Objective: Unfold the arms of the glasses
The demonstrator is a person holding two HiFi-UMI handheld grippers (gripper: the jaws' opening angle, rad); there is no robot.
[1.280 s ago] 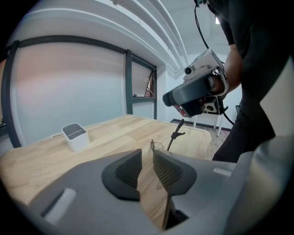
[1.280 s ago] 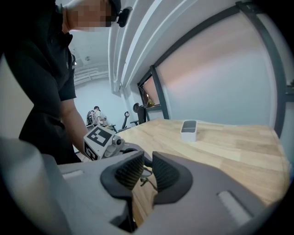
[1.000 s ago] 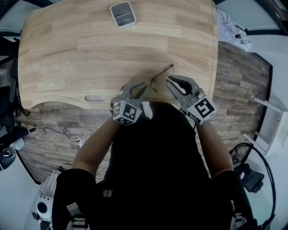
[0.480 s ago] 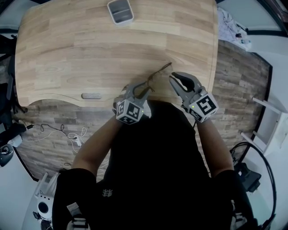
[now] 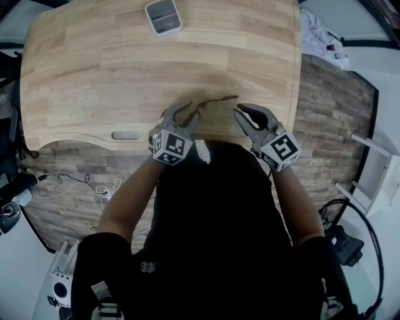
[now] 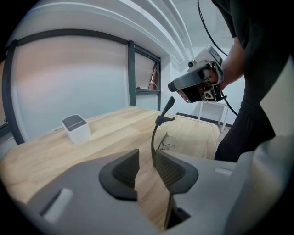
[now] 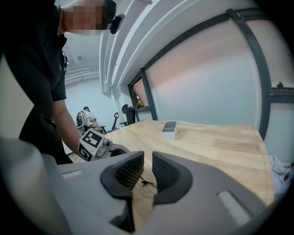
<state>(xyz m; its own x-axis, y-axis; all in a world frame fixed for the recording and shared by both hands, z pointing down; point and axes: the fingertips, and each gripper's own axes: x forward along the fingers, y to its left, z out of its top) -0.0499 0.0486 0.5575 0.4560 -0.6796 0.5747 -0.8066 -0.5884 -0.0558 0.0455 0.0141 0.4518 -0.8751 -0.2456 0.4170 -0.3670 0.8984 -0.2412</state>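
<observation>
Thin dark-framed glasses [image 5: 214, 101] lie on the wooden table [image 5: 94, 75] near its front edge, between my two grippers. My left gripper [image 5: 182, 115] is at their left end. In the left gripper view [image 6: 147, 167] one glasses arm [image 6: 155, 133] stands up between the jaws, close to the right pad, and a lens [image 6: 168, 141] rests on the table beyond. These jaws are opening and do not press on the arm. My right gripper [image 5: 245, 116] hangs open just right of the glasses. In the right gripper view [image 7: 148, 172] the frame [image 7: 146, 186] shows through the gap, apart from the pads.
A small white box [image 5: 163, 17] stands at the far side of the table [image 6: 76, 128] [image 7: 169, 129]. A flat grey piece [image 5: 125, 135] sits on the table's front edge, left of my left gripper. Cables lie on the floor at the left.
My left gripper's jaws have widened, letting go of the glasses arm, and it has shifted left. The glasses have turned from slanting to lying nearly crosswise. The right gripper has sunk slightly.
</observation>
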